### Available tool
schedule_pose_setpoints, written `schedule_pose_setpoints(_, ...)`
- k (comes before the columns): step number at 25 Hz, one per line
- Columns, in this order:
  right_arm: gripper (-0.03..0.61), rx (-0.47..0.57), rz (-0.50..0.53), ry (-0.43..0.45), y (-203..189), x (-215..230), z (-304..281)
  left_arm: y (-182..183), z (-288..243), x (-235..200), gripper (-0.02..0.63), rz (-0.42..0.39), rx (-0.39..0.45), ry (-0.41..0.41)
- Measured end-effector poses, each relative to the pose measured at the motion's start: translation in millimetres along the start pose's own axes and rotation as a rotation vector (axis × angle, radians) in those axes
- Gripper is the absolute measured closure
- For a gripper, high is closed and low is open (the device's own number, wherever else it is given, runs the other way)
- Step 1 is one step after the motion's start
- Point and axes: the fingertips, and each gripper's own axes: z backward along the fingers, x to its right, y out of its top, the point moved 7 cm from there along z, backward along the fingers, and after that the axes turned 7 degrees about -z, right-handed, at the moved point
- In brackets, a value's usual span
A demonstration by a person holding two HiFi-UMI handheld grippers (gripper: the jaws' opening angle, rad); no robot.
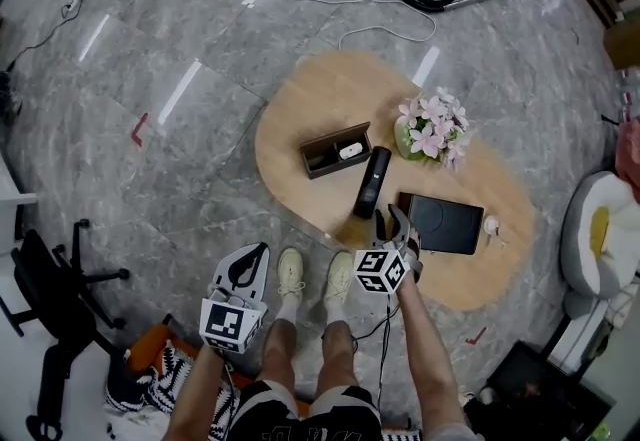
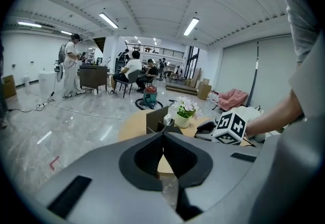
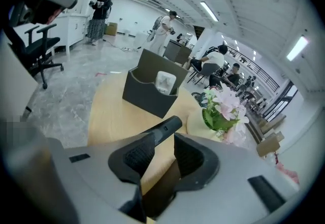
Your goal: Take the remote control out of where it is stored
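Black remote control (image 1: 372,182) sits clamped between the right gripper's (image 1: 390,225) pads, angled over the wooden table (image 1: 300,109), just right of the dark storage box (image 1: 335,150). Left gripper (image 1: 247,267) hangs near the knees, jaws pressed together on nothing.

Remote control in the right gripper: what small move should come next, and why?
Probably lower the right gripper and lay the remote control on the bare table beside the brown box; it is already out of the box.
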Motion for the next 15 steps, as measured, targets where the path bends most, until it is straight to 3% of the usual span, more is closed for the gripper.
schedule_pose_setpoints(8,0.463,0.112,-0.234,-0.023,31.4,36.3,46.6,34.5,1.4,2.0,0.606,-0.039,0.041,-0.004)
schedule_pose_setpoints(15,0.539,0.232,-0.364,-0.047,61.4,55.6,87.9,64.3,1.9,3.4,0.606,-0.074,0.072,-0.005)
